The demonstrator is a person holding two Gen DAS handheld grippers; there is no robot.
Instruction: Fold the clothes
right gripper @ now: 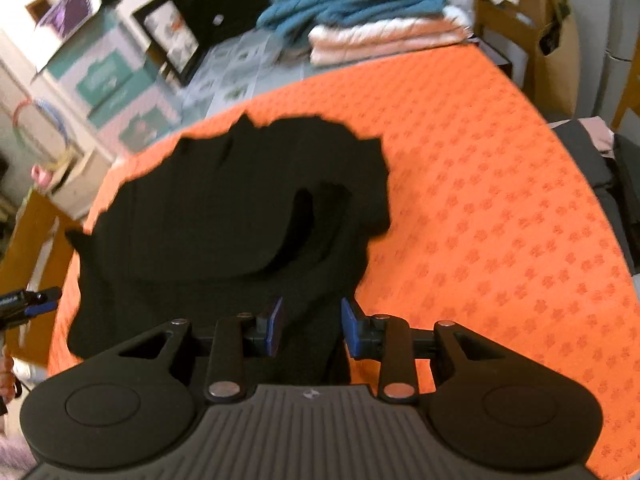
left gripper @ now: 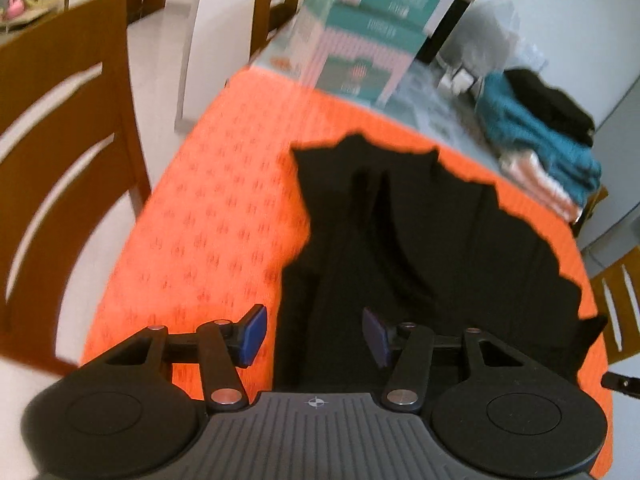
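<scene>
A black garment (left gripper: 420,248) lies crumpled on an orange patterned cloth (left gripper: 208,232) that covers the table. My left gripper (left gripper: 314,334) is open above the garment's near left edge, its blue pads apart with nothing between them. In the right wrist view the same garment (right gripper: 240,208) lies on the orange cloth (right gripper: 500,208). My right gripper (right gripper: 312,326) is open over the garment's near edge, with black fabric between and below its blue pads. The left gripper's tip (right gripper: 40,302) shows at the far left of the right wrist view.
A pile of folded clothes (right gripper: 372,8), teal, pink and black, lies at the table's far end (left gripper: 536,148). Teal and pink boxes (left gripper: 360,28) stand behind the cloth. Wooden chairs (left gripper: 60,160) stand at the left and right (left gripper: 616,304) of the table.
</scene>
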